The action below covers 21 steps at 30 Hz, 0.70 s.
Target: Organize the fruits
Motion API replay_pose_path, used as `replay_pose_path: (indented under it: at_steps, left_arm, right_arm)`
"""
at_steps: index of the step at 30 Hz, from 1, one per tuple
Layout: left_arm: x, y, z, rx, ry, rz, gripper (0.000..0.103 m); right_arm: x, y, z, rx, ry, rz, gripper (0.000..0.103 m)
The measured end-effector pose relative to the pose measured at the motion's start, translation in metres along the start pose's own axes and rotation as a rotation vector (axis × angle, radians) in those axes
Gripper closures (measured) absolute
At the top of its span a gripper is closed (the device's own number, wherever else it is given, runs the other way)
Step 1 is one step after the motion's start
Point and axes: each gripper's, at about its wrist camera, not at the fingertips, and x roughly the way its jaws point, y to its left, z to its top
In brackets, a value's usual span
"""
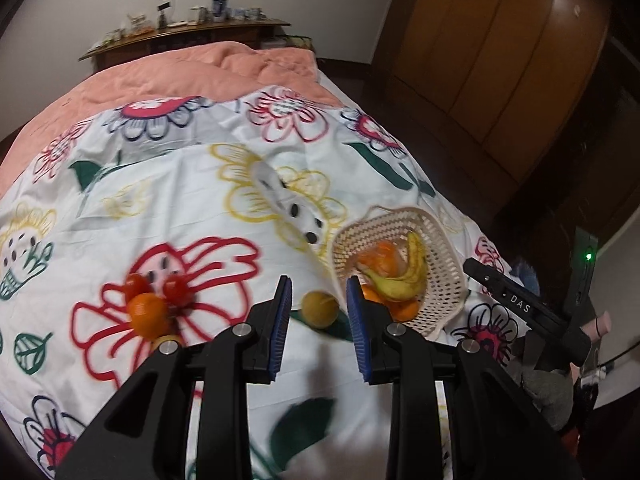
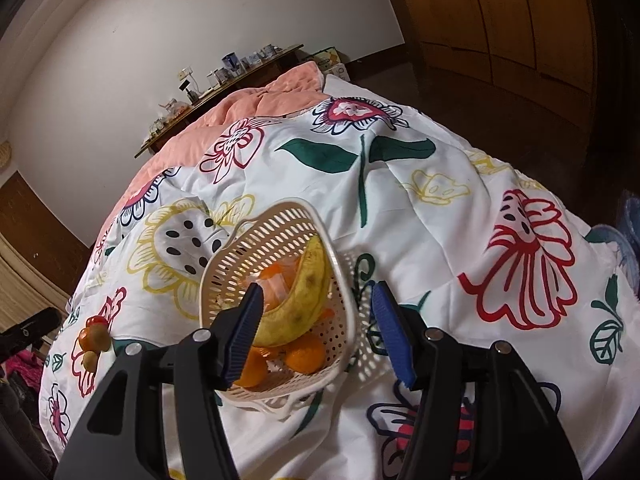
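A bed point(image 1: 192, 208) fills the room, with a white cover full of big drawn flowers in red, yellow and blue. A pink blanket point(image 1: 168, 76) lies at the far end of the bed. Behind it stands a brown shelf point(image 1: 188, 36) with small cups and jars on top. A big wooden wardrobe point(image 1: 492, 64) stands at the side.

A cream basket point(image 2: 256, 248) with lots of little holes sits on the cover near the bed's near edge. It tips toward the camera in the right wrist view. Inside lies a yellow banana point(image 2: 304, 300) with brown spots, curved like a smile. Under and beside it are round oranges point(image 2: 306, 356), bright and shiny.

The left gripper point(image 1: 318, 304) is open wide and holds nothing. A round yellow-green fruit point(image 1: 320, 309) lies on the cover, seen between its blue pads point(image 1: 280, 312), just beside the basket. I cannot tell if the pads touch it.

More fruit lies in a small pile on a red flower, well apart from the basket toward the bed's other side. There are two red tomatoes point(image 1: 176, 288) and one orange point(image 1: 147, 312), all touching. They look blurry.

The right gripper point(image 2: 316, 332) is open wide too and holds nothing. It hangs over the basket's near rim.
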Motion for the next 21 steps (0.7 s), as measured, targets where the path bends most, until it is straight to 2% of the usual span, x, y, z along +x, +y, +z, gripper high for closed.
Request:
replay_pose_path:
  at_steps: [9, 11, 14, 18, 19, 21]
  left_arm:
    - [0.044, -0.052, -0.003, 0.091, 0.087, -0.010, 0.074]
    - [0.045, -0.055, -0.003, 0.099, 0.087, 0.001, 0.074]
    - [0.044, -0.056, -0.004, 0.100, 0.081, 0.023, 0.074]
    - [0.040, -0.053, -0.004, 0.103, 0.070, 0.039, 0.072]
    - [0.039, -0.053, -0.005, 0.106, 0.066, 0.047, 0.071]
    - [0.036, -0.052, -0.006, 0.117, 0.045, 0.077, 0.053]
  right_arm:
    - [-0.008, -0.026, 0.001, 0.048, -0.017, 0.021, 0.046]
    - [-0.009, -0.028, 0.001, 0.051, -0.019, 0.027, 0.045]
    - [-0.009, -0.029, 0.000, 0.055, -0.021, 0.033, 0.040]
    - [-0.007, -0.025, -0.002, 0.051, -0.011, 0.036, 0.039]
    - [-0.006, -0.023, -0.003, 0.047, -0.009, 0.036, 0.039]
    - [-0.006, -0.019, -0.004, 0.038, -0.007, 0.038, 0.037]
